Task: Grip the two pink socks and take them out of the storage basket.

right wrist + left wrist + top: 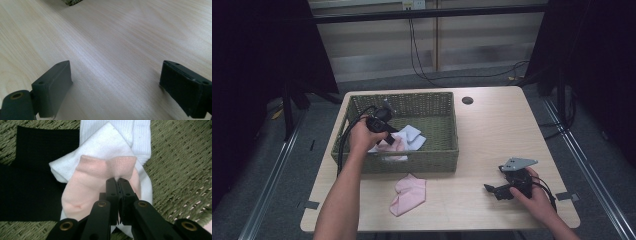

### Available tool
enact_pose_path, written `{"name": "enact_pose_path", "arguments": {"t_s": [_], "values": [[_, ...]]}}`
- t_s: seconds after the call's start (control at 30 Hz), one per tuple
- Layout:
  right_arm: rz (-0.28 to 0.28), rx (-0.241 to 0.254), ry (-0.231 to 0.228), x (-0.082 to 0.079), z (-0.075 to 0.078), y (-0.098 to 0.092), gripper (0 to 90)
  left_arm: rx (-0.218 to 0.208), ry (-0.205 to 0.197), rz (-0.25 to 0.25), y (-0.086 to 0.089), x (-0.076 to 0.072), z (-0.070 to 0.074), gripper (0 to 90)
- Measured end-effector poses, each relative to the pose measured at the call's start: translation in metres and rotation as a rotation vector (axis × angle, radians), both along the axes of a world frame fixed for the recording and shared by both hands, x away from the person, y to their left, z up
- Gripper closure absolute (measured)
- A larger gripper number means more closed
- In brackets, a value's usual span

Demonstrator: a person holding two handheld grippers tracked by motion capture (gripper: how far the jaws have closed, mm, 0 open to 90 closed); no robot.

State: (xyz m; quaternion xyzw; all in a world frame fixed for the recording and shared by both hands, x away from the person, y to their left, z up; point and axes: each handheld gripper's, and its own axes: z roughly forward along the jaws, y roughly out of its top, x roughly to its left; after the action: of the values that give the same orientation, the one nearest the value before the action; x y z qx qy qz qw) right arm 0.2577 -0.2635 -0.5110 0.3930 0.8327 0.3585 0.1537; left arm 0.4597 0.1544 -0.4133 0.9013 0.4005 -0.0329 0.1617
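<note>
In the left gripper view my left gripper (117,180) is shut on a fold of a pink sock (85,190) near its ribbed cuff. That sock lies on a white sock (107,142) inside the green woven basket (180,170). From above, the left gripper (389,135) reaches down into the basket (412,162) over the pink sock (394,145) and the white sock (413,134). A second pink sock (408,195) lies on the table in front of the basket. My right gripper (493,190) rests low at the table's near right, open, with bare wood between its jaws (115,75).
A black cloth (32,170) lies on the basket floor beside the socks. The light wooden table (497,130) has a dark round cable hole (467,100) at the back. A corner of the basket (71,2) shows far ahead of the right gripper. Cables trail on the floor beyond.
</note>
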Motion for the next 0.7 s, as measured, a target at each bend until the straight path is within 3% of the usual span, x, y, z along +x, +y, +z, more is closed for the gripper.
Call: {"name": "enact_pose_path", "arguments": {"t_s": [0.13,0.37,0.4,0.5,0.53,0.57,0.63,0.7], "values": [[-0.002,0.0,0.001,0.0,0.0,0.0,9.8,-0.02,-0.008,-0.005,0.001,-0.002,0.016,88.1],[-0.001,0.001,0.001,0.0,0.0,0.0,9.8,-0.035,-0.015,-0.012,-0.001,-0.002,0.015,88.1],[0.0,0.002,0.002,0.0,0.0,0.0,9.8,-0.045,-0.046,-0.015,-0.001,-0.001,0.011,85.5],[0.0,0.002,0.002,0.0,0.0,0.0,9.8,-0.045,-0.071,-0.025,0.0,-0.001,0.006,64.4],[-0.001,0.001,0.001,0.0,0.0,0.0,9.8,-0.041,-0.082,-0.024,0.0,-0.001,0.003,64.4],[0.0,0.001,0.0,0.0,0.0,0.0,9.8,-0.044,-0.085,-0.026,0.001,0.0,-0.001,50.6],[-0.001,0.001,0.001,0.0,0.0,0.0,9.8,-0.052,-0.065,-0.016,0.002,0.0,-0.005,41.9],[0.0,0.001,0.001,0.0,0.0,0.0,9.8,-0.048,-0.044,-0.018,0.002,0.001,-0.007,39.0]]}}
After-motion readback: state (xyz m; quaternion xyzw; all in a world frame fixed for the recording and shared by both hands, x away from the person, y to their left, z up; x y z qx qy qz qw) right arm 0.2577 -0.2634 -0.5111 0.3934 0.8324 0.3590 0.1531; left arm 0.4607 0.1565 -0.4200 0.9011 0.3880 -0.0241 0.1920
